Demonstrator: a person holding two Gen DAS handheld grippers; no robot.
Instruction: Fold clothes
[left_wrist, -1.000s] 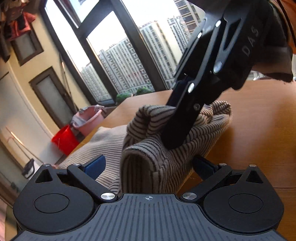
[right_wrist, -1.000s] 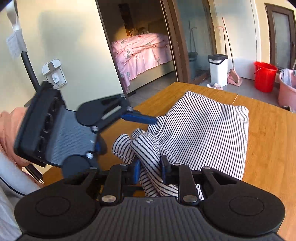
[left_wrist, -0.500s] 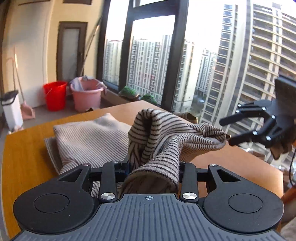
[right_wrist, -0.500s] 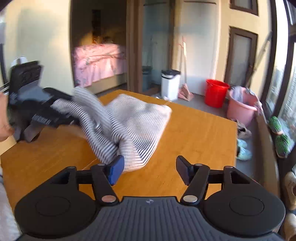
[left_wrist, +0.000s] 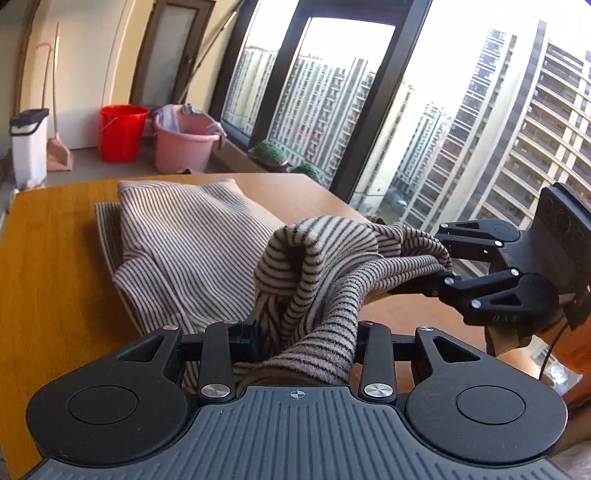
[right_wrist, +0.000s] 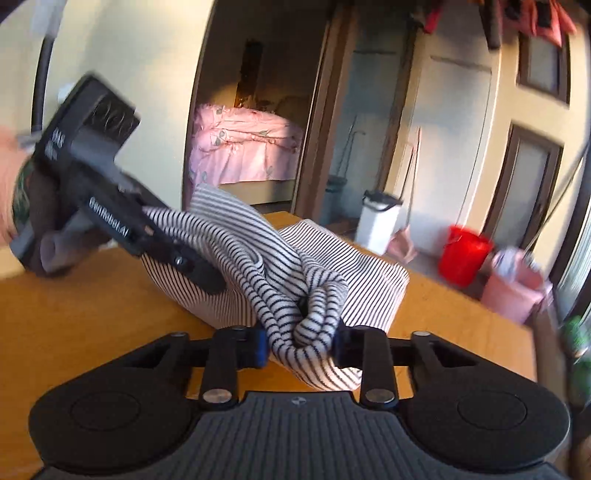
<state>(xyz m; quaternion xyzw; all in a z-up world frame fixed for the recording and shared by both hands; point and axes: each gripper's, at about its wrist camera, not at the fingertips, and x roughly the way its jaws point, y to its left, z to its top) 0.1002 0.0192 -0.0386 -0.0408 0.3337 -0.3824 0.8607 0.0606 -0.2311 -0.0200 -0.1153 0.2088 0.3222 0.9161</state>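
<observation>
A striped garment (left_wrist: 192, 236) lies partly folded on the wooden table (left_wrist: 48, 266), with one bunched end lifted off it. My left gripper (left_wrist: 301, 332) is shut on that bunched fabric (left_wrist: 314, 280). My right gripper (right_wrist: 299, 341) is shut on the other part of the same bunch (right_wrist: 314, 321). In the left wrist view the right gripper (left_wrist: 439, 266) holds the fabric's right end. In the right wrist view the left gripper (right_wrist: 192, 266) grips the cloth at the left. The stretch of garment (right_wrist: 258, 251) between them hangs above the table.
A red bucket (left_wrist: 120, 133) and a pink basin (left_wrist: 184, 140) stand on the floor beyond the table's far edge, next to a white bin (left_wrist: 29, 147). Large windows run along the right. A doorway shows a pink bed (right_wrist: 243, 147).
The right gripper, open and apart half a second ago, has moved back in and shut on the striped fabric. The left gripper stays shut on the lifted bunch.
</observation>
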